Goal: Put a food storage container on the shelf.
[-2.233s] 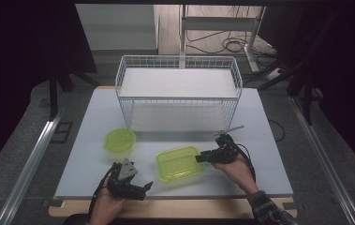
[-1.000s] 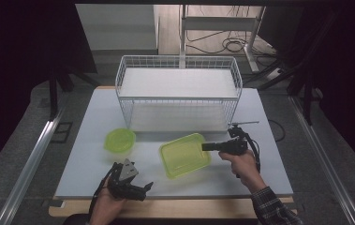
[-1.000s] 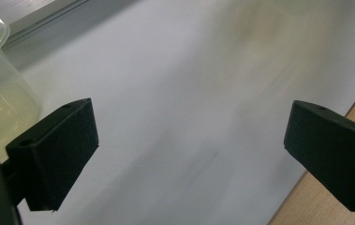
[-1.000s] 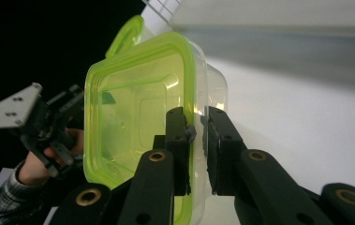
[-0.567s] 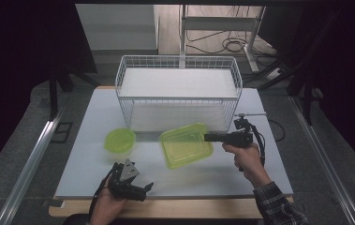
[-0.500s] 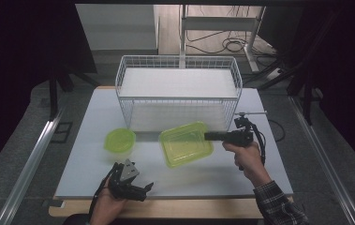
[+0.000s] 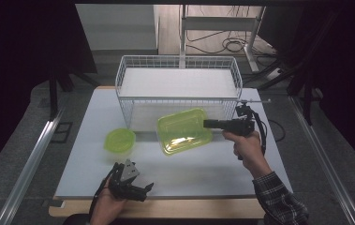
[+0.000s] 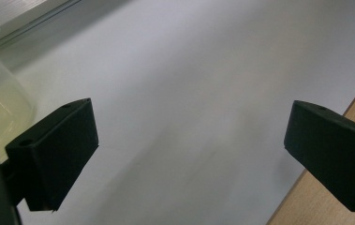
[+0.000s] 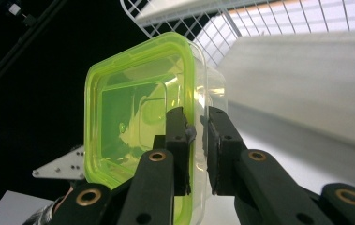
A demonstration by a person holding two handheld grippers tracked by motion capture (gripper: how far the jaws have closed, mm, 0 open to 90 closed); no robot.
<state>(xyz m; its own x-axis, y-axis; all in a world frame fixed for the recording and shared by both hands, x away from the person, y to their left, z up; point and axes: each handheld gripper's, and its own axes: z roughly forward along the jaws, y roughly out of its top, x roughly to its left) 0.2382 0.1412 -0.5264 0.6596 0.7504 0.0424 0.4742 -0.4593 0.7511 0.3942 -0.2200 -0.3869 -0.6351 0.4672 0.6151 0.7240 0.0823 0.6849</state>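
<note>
high view: box point(image 7: 184, 131), green-lidded, rectangular, held off the table point(image 7: 259, 173) just in front of the basket point(image 7: 177, 84). right gripper point(image 7: 209, 123) clamped narrow on its rim, lid side against one jaw. judged step: carrying the box toward the basket; next move likely calls for more lift to clear the wire wall. tub point(image 7: 120, 140), round, green-lidded, on table to the left. left gripper point(image 7: 140, 190) jaws wide, empty, near the front edge.
</note>
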